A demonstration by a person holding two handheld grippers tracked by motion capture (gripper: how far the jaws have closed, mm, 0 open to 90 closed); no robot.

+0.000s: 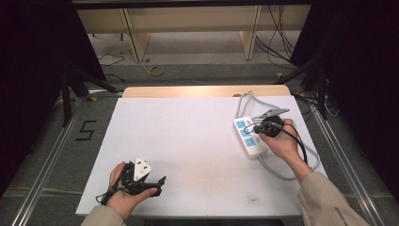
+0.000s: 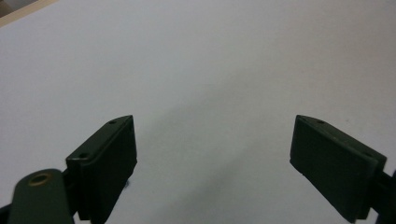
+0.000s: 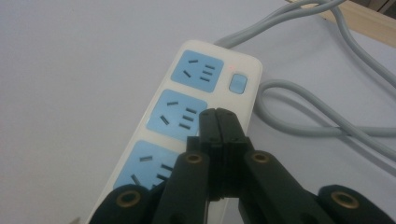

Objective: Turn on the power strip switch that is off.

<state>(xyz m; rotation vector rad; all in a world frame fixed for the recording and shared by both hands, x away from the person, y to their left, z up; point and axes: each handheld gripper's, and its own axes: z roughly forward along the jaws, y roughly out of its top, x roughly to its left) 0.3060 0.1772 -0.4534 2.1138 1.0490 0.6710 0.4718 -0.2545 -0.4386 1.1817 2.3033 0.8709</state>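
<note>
On the right side of the table [image 1: 188, 141] lay the power strip [image 3: 187, 116], its grey cord [image 3: 327, 126] looping behind. The right gripper [image 3: 218, 116], clenched on nothing, hovered over the strip's middle socket; its switch [image 3: 238, 83] looked untouched, so pressing seemed left to do. Near left, the left gripper [image 2: 212, 154] rested released. The cord's plug end was cut off.
</note>
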